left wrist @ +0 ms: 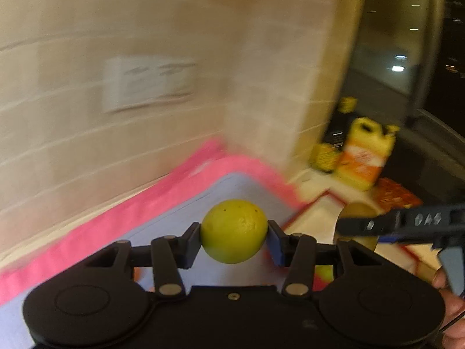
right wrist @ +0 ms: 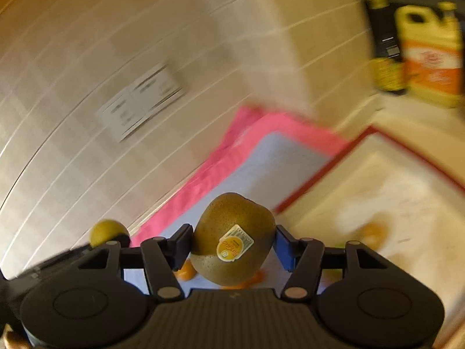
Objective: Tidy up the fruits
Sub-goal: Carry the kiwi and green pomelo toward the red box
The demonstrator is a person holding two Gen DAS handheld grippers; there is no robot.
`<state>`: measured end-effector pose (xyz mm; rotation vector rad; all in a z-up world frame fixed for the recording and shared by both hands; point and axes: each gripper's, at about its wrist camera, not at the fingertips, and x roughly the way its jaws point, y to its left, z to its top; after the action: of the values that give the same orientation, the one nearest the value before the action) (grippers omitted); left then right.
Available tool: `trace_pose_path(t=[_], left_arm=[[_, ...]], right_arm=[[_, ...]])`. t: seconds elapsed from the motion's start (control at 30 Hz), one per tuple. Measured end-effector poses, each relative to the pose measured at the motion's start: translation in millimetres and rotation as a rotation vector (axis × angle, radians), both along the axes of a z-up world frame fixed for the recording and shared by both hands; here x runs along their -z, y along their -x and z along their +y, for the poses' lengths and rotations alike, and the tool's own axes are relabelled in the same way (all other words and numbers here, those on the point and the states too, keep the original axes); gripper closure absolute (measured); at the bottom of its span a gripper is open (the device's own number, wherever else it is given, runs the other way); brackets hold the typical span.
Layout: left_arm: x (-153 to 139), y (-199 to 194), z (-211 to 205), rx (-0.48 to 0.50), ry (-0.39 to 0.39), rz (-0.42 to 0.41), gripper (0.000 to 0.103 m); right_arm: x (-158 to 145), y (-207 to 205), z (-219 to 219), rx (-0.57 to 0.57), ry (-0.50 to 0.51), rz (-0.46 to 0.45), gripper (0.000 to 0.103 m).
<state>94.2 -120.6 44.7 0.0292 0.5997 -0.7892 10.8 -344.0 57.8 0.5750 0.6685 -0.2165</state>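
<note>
My left gripper (left wrist: 234, 240) is shut on a round yellow-green lime (left wrist: 234, 230) and holds it above a lavender mat with a pink border (left wrist: 162, 200). My right gripper (right wrist: 232, 247) is shut on a brown kiwi (right wrist: 234, 238) with a yellow sticker, above the same mat (right wrist: 270, 160). In the left wrist view the right gripper (left wrist: 407, 225) shows at the right with the kiwi (left wrist: 359, 210) behind it. In the right wrist view the lime (right wrist: 107, 232) shows at the left. Orange fruits (right wrist: 184, 272) lie on the mat under the kiwi.
A white mat with a red border (right wrist: 377, 180) lies to the right, with a blurred orange fruit (right wrist: 372, 234) on it. A yellow and orange jug (left wrist: 364, 154) and dark bottle (right wrist: 385, 37) stand beyond. A tiled wall with a socket plate (left wrist: 145, 84) rises behind.
</note>
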Motion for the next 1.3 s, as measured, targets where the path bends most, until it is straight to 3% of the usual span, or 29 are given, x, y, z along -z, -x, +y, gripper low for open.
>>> trace_pose_path(t=[0.17,0.33,0.5,0.63,0.83,1.0,1.3], left_arm=[[-6,7,-75,0.13,0.029,0.006,0.046],[1,13,-137,0.273,0.059,0.109,0.046],[20,24,-199,0.36,-0.008,0.145,0.046],[55,28,-243,0.425,-0.107,0.211,0.046],[103,30,-283,0.473,-0.219,0.302,0.046],[133,24,-293,0.47,-0.267,0.36,0.046],[140,15,-300,0.44,-0.264,0.367,0.046]], right_arm=[[-6,47,-58,0.156,0.045,0.026,0.041],[3,82,-110,0.261,0.052,0.042,0.041],[25,106,-148,0.304,0.006,0.066,0.041],[51,121,-168,0.327,-0.043,0.095,0.041],[92,117,-175,0.297,-0.087,0.175,0.041],[106,107,-169,0.285,-0.036,0.238,0.041],[118,94,-162,0.26,0.073,0.308,0.041]])
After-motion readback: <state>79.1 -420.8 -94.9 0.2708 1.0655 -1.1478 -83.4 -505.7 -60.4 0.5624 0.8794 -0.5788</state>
